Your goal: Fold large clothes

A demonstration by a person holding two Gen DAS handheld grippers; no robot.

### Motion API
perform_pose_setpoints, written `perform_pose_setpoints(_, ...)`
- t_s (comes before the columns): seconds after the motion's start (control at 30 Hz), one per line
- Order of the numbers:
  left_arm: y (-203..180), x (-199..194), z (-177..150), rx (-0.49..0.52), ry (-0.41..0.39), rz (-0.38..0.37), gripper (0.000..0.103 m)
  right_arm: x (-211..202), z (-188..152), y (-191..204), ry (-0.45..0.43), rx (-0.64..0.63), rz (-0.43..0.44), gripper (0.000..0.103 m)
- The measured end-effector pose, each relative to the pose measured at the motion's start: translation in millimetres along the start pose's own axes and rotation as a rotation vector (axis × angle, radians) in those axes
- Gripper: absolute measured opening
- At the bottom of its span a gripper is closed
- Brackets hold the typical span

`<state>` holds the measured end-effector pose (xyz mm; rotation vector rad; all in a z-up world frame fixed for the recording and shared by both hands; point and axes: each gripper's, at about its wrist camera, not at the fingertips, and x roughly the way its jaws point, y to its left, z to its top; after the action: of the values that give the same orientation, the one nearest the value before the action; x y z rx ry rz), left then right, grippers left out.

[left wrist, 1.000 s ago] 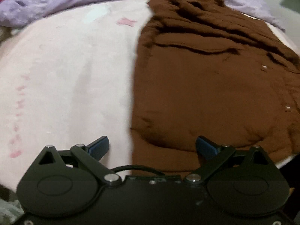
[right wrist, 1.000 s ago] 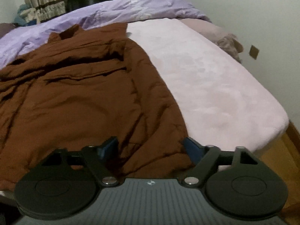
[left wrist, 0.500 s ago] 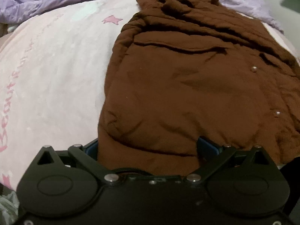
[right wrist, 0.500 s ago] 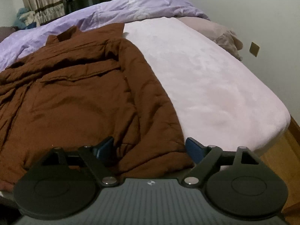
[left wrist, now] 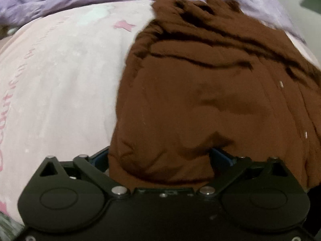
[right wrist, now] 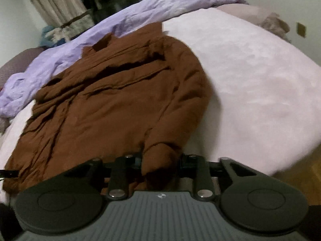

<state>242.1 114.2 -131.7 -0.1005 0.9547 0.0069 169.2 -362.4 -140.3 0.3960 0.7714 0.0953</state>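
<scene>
A: We are looking at a brown padded jacket lying spread on the pink blanket of the bed, its collar end toward the lilac duvet at the far side.

B: In the right wrist view we are seeing the right gripper pinching a bunched brown fold at the jacket's near right corner. Its jaws have just been closing, and they are now pressing that fold from both sides.

A: And in the left wrist view the left gripper is sitting at the jacket's near left corner. Its 2 blue pads are standing wide, with the hem bulging between them. They have just been closing a little.

B: We are not able to tell whether those pads are pressing the cloth yet; the picture is blurred there.

A: 2 small pale snaps are showing along the jacket's right edge in that view.
</scene>
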Motion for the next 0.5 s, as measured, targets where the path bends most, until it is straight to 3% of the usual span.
perform_pose_setpoints(0.07,0.4,-5.8,0.0,-0.006,-0.03,0.026,0.068,-4.3,0.1,0.6,-0.018,0.006,-0.018,0.019)
perform_pose_setpoints(0.1,2.8,-10.0,0.9,-0.022,-0.035,0.027,0.051,-7.4,0.5,2.1,-0.031,0.0,-0.037,0.019)
perform_pose_setpoints(0.2,14.2,-18.5,3.8,-0.062,-0.043,0.035,0.031,-10.1,3.6,9.7,-0.052,-0.003,-0.092,0.018)
perform_pose_setpoints(0.33,18.7,-21.4,0.8,-0.09,-0.056,0.03,0.028,-4.3,6.2,28.0,-0.022,-0.083,-0.187,0.019)
perform_pose_setpoints(0.43,5.1,-15.6,-1.2,-0.045,-0.055,0.091,0.044,0.7,8.0,31.3,-0.011,-0.08,-0.222,0.021)
perform_pose_setpoints(0.5,0.7,-14.0,-1.8,-0.022,-0.06,0.114,0.049,1.2,7.8,32.2,-0.015,-0.085,-0.251,0.032)
